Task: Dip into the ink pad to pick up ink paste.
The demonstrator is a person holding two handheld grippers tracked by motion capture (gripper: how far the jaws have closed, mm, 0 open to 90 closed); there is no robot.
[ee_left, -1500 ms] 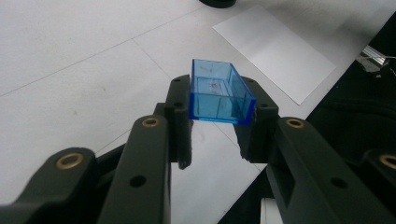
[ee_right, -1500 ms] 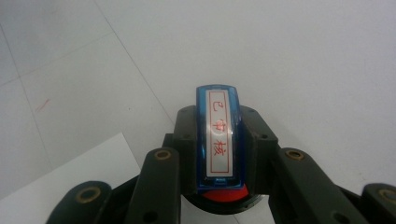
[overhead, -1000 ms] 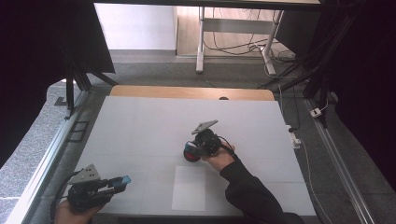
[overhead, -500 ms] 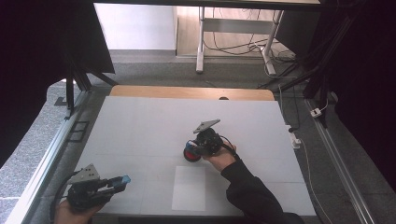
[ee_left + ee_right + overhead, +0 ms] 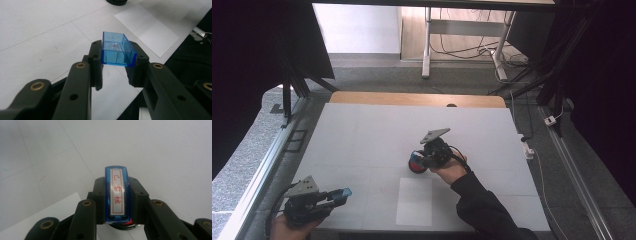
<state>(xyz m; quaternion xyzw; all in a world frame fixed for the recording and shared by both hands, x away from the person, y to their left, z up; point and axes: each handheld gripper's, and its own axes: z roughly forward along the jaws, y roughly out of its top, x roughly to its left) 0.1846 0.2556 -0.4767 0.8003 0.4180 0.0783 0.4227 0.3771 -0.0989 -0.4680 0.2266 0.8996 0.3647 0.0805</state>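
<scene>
Shifted only slightly nearer: right hand-held gripper (image 5: 116,220) clenched on the blue stamp (image 5: 117,195), left hand-held gripper (image 5: 116,75) clamping its clear blue cap (image 5: 117,51) between the fingertips — light, rigid, slippery plastic, best pinched on flat sides.

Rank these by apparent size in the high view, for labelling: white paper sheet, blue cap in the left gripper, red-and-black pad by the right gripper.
1. white paper sheet
2. red-and-black pad
3. blue cap

The last two look close; camera nearness makes their order unsure.
</scene>
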